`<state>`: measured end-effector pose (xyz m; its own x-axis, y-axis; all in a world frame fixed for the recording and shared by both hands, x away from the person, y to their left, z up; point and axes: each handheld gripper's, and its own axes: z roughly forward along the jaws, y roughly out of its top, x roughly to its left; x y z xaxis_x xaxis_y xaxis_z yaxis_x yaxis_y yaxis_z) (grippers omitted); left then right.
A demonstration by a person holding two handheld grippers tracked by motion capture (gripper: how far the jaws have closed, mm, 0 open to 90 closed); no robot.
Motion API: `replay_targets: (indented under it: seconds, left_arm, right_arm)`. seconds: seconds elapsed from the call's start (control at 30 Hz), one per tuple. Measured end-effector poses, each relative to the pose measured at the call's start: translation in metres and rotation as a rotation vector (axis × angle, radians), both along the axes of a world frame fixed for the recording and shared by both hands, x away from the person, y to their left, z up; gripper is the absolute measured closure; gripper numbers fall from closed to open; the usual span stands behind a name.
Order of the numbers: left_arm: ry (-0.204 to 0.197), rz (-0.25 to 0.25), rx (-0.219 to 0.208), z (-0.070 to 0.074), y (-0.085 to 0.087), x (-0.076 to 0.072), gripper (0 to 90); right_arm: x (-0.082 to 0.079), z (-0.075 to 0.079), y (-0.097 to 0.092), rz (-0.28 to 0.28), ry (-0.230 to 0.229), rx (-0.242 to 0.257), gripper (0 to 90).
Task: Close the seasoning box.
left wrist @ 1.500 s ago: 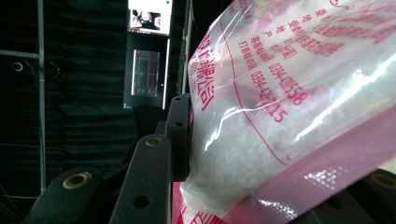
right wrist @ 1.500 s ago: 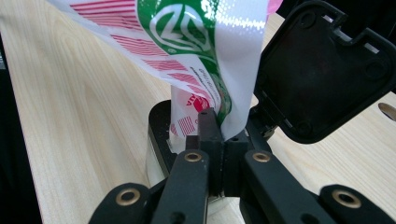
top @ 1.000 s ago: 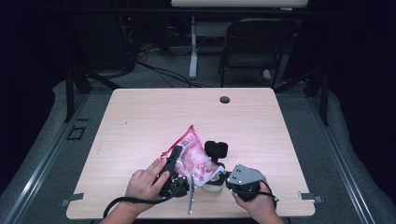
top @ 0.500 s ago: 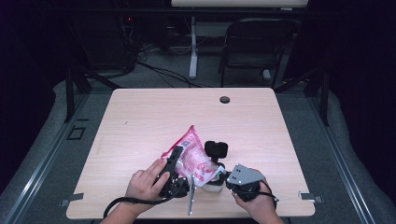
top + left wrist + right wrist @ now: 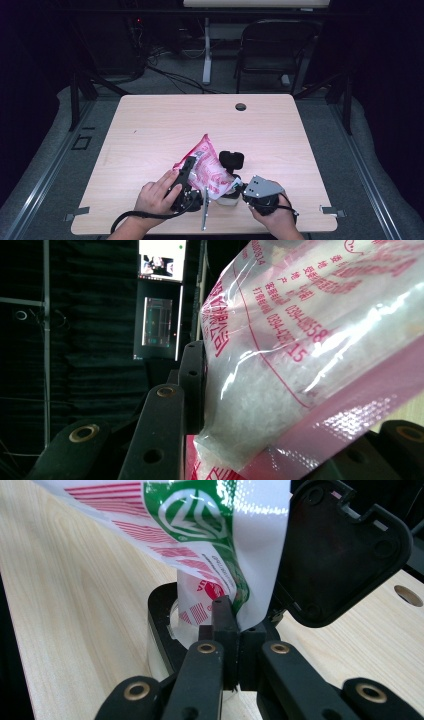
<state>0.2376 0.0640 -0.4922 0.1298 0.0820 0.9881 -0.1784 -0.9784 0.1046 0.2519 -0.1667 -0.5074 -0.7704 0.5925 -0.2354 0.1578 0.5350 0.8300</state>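
A pink and red plastic bag [image 5: 207,167] of white grains stands tilted near the table's front edge. My left gripper [image 5: 189,172] is shut on the bag's side. In the left gripper view the bag [image 5: 300,340] bulges between the two jaws, close up. My right gripper [image 5: 239,187] is shut on the bag's lower corner. In the right gripper view that corner [image 5: 220,540] hangs into a small black-rimmed jar [image 5: 160,615], just past the gripper's [image 5: 235,625] closed tips. The jar's black hinged lid [image 5: 340,550] stands open; from above it [image 5: 231,160] shows behind the bag.
The wooden table [image 5: 150,130] has a round cable hole [image 5: 240,106] at its far edge. A dark chair [image 5: 272,50] and a desk leg stand beyond it. The left gripper's cable [image 5: 145,216] loops along the front edge.
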Motion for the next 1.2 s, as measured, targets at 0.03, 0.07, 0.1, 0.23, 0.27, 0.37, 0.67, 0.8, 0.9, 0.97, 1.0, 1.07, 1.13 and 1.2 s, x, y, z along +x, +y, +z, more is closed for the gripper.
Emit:
replay_targets:
  seconds: [0.03, 0.07, 0.1, 0.23, 0.27, 0.37, 0.67, 0.8, 0.9, 0.97, 1.0, 1.07, 1.13, 1.2]
  left_arm:
    - [0.000, 0.000, 0.000, 0.0000, 0.0000, 0.0000, 70.8]
    - [0.005, 0.001, -0.006, 0.0000, 0.0001, -0.0001, 70.8]
    - [0.005, 0.001, -0.006, 0.0000, 0.0001, -0.0001, 70.9]
    - [-0.003, -0.002, -0.003, 0.0007, -0.0003, 0.0000, 70.9]
    - [-0.004, -0.003, -0.004, 0.0007, -0.0004, -0.0001, 70.9]
    - [0.002, -0.001, -0.007, 0.0005, -0.0008, 0.0000, 70.9]
    - [-0.007, -0.006, -0.005, 0.0010, -0.0012, -0.0002, 70.9]
    - [-0.004, -0.003, -0.002, 0.0015, -0.0012, -0.0005, 70.9]
    - [-0.009, -0.005, -0.004, 0.0011, -0.0011, -0.0002, 70.9]
    - [-0.005, -0.003, 0.000, 0.0011, -0.0009, -0.0002, 70.9]
    - [-0.005, -0.002, 0.002, 0.0011, -0.0009, -0.0002, 70.9]
    - [-0.001, -0.001, -0.001, 0.0008, -0.0007, -0.0002, 70.9]
    - [-0.005, -0.001, 0.001, 0.0007, -0.0005, -0.0003, 70.9]
    - [-0.007, -0.001, 0.002, 0.0007, -0.0003, -0.0003, 70.9]
  right_arm:
    - [0.0000, 0.0000, 0.0000, 0.000, 0.000, 0.000, 89.7]
    - [0.0001, -0.0001, 0.0001, -0.001, -0.001, -0.001, 89.7]
    - [0.0001, -0.0001, 0.0001, -0.001, -0.001, -0.001, 89.7]
    - [-0.0001, 0.0001, -0.0003, -0.003, -0.001, -0.006, 89.7]
    - [0.0000, 0.0002, -0.0005, -0.003, 0.000, -0.006, 89.7]
    - [0.0001, -0.0002, -0.0004, -0.004, -0.001, -0.008, 89.7]
    - [0.0004, -0.0008, -0.0004, -0.002, 0.001, -0.003, 89.7]
    - [0.0003, -0.0009, -0.0001, -0.003, 0.001, -0.007, 89.7]
    - [0.0003, -0.0011, -0.0001, -0.002, 0.003, -0.005, 89.7]
    - [0.0003, -0.0014, 0.0002, -0.002, 0.004, -0.006, 89.7]
    - [0.0002, -0.0013, 0.0002, -0.003, 0.005, -0.008, 89.6]
    - [0.0001, -0.0014, 0.0004, -0.003, 0.005, -0.008, 89.7]
    - [0.0000, -0.0015, 0.0008, -0.001, 0.004, -0.009, 89.6]
    - [-0.0002, -0.0010, 0.0008, -0.001, 0.002, -0.011, 89.7]
